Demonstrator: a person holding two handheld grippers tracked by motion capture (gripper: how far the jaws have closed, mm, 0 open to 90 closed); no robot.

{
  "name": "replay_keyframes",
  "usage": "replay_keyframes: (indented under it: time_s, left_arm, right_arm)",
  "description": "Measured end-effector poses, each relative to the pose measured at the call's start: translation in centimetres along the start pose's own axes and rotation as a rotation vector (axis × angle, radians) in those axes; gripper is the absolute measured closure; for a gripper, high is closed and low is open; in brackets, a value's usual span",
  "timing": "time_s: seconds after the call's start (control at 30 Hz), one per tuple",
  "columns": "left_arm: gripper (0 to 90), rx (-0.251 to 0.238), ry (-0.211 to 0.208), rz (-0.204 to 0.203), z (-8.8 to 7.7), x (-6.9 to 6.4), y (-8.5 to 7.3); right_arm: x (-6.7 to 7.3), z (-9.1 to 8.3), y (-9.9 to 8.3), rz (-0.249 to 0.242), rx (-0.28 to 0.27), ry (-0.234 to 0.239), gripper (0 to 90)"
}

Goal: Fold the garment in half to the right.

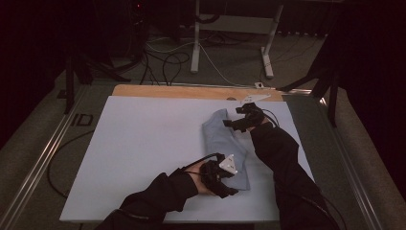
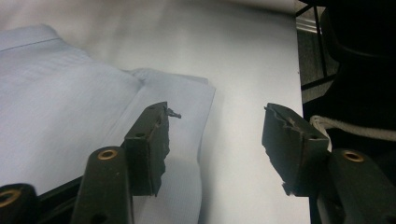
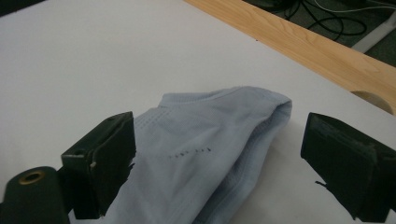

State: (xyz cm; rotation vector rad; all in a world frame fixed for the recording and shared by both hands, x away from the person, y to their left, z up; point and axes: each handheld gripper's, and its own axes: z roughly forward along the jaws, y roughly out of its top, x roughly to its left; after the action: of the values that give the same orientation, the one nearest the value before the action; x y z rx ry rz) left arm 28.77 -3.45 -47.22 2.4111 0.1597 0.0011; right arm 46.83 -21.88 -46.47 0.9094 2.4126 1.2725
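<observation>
Now the folded blue cloth lies flat on the white tabletop; the left claw and right claw both stand apart, gripping nothing.

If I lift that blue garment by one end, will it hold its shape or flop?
Probably flop: the blue garment is thin folded cloth, lying flat with soft creases on the white sheet. It looks light, so the fold would likely fall open. Pushed, it would more likely bunch up than slide whole.
</observation>
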Motion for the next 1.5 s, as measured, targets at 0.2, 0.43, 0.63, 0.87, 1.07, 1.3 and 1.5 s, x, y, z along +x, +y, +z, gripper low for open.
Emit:
replay_keyframes:
  time_s: [0.2, 0.43, 0.63, 0.87, 1.07, 1.3, 1.5]
  left_arm:
    - [38.9, -0.020, -0.010, -0.008, -1.9, 0.1, -1.2]
    - [24.3, -0.027, -0.003, -0.038, -3.7, 0.2, -2.7]
    - [11.9, -0.052, -0.009, -0.067, -5.3, 0.6, -4.3]
    - [1.8, -0.062, 0.029, -0.092, -6.8, 0.9, -6.2]
    - [0.7, -0.129, 0.091, -0.163, -9.1, 1.3, -9.4]
    - [0.7, -0.173, 0.122, -0.209, -10.8, 1.5, -12.0]
    - [0.7, -0.204, 0.183, -0.238, -12.3, 1.0, -14.9]
  right_arm:
    - [0.6, -0.8, 0.0, -0.012, -0.004, 0.004, 10.0]
    - [1.3, -1.2, -0.3, -0.023, -0.003, 0.016, 10.0]
    - [2.0, -1.4, -0.6, -0.039, -0.007, 0.017, 10.0]
    - [2.5, -1.7, -0.8, -0.071, 0.011, 0.025, 9.9]
    - [2.5, -1.7, -1.3, -0.061, 0.022, 0.022, 9.5]
    - [2.0, -1.2, -1.3, -0.025, 0.015, 0.004, 9.5]
    - [1.6, -0.7, -1.5, 0.038, 0.025, 0.015, 10.0]
